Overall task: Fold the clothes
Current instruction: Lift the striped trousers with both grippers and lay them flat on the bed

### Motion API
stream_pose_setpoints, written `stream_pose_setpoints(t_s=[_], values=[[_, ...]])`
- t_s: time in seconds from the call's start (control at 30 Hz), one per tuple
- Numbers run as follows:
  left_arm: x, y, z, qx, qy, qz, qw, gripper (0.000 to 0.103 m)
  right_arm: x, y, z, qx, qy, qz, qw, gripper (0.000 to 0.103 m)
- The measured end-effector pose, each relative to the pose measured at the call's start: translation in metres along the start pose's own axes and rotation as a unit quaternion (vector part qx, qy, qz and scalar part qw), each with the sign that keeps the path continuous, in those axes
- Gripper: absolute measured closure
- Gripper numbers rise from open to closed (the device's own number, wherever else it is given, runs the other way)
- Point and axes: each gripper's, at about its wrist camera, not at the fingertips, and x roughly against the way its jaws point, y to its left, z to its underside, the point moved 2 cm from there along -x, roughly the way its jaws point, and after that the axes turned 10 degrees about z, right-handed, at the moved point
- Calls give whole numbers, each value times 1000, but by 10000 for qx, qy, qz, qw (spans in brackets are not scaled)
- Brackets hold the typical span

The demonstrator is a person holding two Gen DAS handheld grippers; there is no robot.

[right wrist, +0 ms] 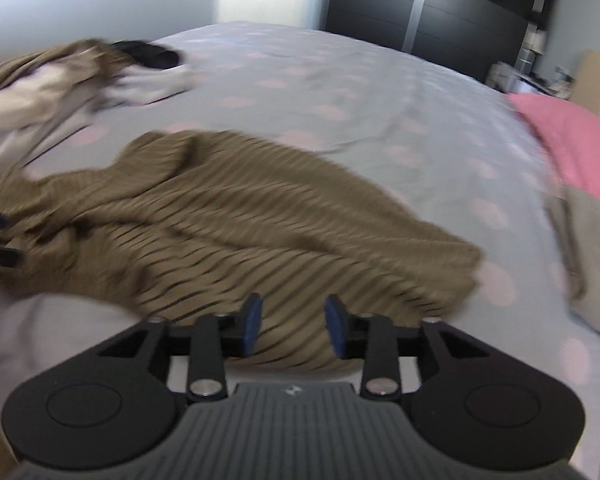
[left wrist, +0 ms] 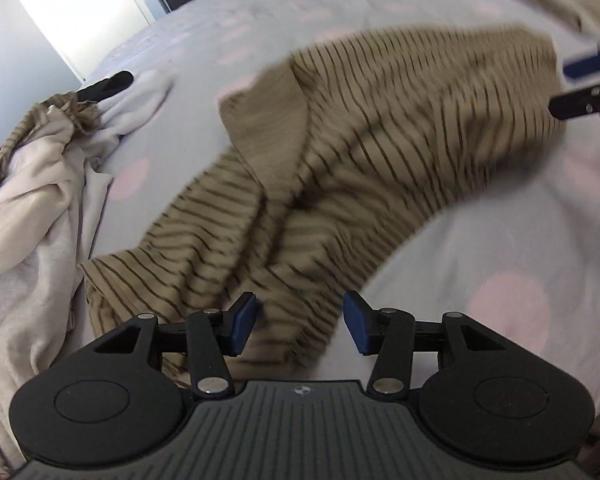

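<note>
On bed (right wrist: 340, 80): 1 striped top (left wrist: 380, 140) | L tongs (left wrist: 300, 326) & R tongs (right wrist: 294, 326) agape, empty

We count one brown striped garment (left wrist: 360, 160) spread on one bed (left wrist: 500, 240), whose pale cover carries many pink spots, too many and too blurred for a firm tally. One heap of clothes (left wrist: 32, 200) lies at the bed's left side; how many pieces it holds we cannot tell. There is one pink cloth (right wrist: 572, 148) at the far right edge and one beige cloth (right wrist: 592, 248) just beside it. We see two hand-held grippers: the left hand-held gripper (left wrist: 300, 326) and the right hand-held gripper (right wrist: 294, 328), each with two blue pads. One dark wardrobe (right wrist: 440, 12) stands behind the bed.
</note>
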Motion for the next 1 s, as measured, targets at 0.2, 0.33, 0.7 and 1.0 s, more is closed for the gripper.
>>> stream_pose_setpoints(t_s=[0.2,0.33,0.7,1.0], values=[[-24,-26,18,-951,124,-770,9924,48,-27,54,12,1079,69,-222,9939,36],[-26,-19,11,-797,29,-609,9949,72,-51,51,7,890,312,-85,9955,59],[33,-27,-6,-788,-568,-184,9951,100,21,24,-3,469,65,424,9980,102],[99,-59,-6,-1136,-640,955,9868,100,107,-13,24,202,516,670,9962,102]])
